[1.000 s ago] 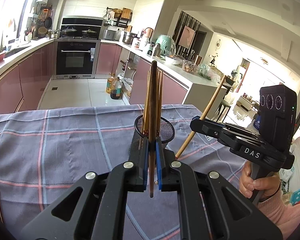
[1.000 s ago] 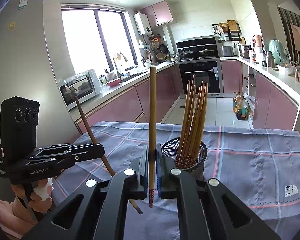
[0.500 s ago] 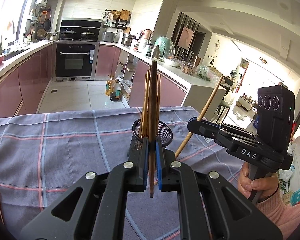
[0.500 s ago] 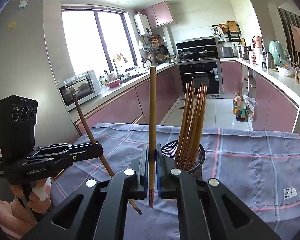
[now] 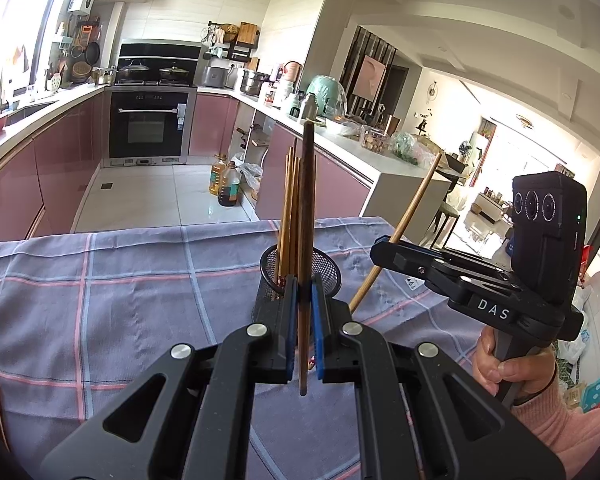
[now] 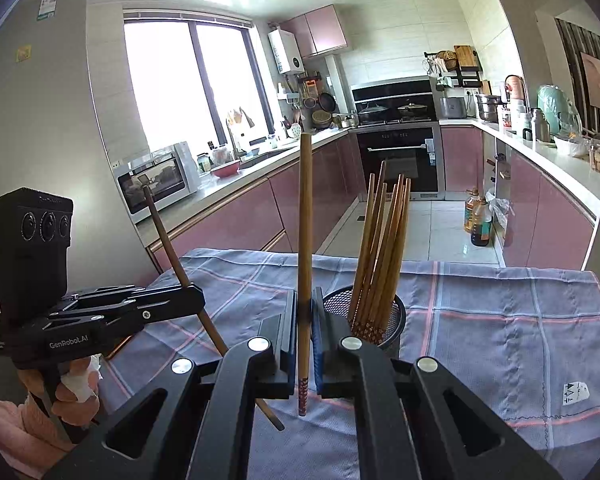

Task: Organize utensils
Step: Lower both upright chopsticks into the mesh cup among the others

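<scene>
Left wrist view: left gripper (image 5: 302, 344) clamped tight on dark chopstick (image 5: 307, 216), held upright. Just beyond, mesh cup (image 5: 328, 268) of chopsticks (image 5: 289, 216) on checked cloth (image 5: 100, 300). Off to the right, right gripper (image 5: 376, 250) pinching lighter chopstick (image 5: 414, 202), tilted. Right wrist view: same lighter chopstick upright between closed fingers (image 6: 288, 332), cup beside it. Farther back, oven (image 5: 148, 124).

The left gripper (image 5: 303, 338) is clamped tight, blue pads (image 5: 317, 344) pressed together on a thin stick standing upright between them, and it tilts slightly downward. The right gripper (image 6: 305, 342) beside it is pinched closed likewise, angled down the same way. Each is held by a hand (image 5: 508, 372) in a pink sleeve wrapped around the handle beneath
</scene>
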Available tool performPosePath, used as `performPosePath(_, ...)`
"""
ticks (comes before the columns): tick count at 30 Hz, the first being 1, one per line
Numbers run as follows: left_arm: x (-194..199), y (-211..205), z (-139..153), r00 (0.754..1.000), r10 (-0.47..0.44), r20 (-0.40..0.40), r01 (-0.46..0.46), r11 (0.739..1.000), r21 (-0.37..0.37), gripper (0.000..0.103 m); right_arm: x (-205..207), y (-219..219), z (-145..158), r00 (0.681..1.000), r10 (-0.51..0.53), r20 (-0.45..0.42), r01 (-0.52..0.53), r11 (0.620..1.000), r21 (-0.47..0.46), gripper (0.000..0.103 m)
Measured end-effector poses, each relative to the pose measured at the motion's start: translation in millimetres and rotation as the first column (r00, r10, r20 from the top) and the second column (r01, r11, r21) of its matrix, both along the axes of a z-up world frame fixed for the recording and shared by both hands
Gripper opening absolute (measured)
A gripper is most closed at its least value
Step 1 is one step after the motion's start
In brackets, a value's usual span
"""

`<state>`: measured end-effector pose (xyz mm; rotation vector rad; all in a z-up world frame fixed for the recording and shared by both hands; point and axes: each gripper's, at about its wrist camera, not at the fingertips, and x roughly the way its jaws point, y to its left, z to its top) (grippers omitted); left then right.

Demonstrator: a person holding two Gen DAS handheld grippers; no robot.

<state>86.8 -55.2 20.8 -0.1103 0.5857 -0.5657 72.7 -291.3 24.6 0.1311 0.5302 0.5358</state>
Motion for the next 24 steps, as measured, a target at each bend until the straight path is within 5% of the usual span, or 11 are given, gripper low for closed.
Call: performPosePath(24,3,-3,13,0.999,-0.007,0.036,0.007,1.0,-0.003,0.007,4,-2,11,0.999,-0.005,0.039,0.005,1.0,-0.004,0.006)
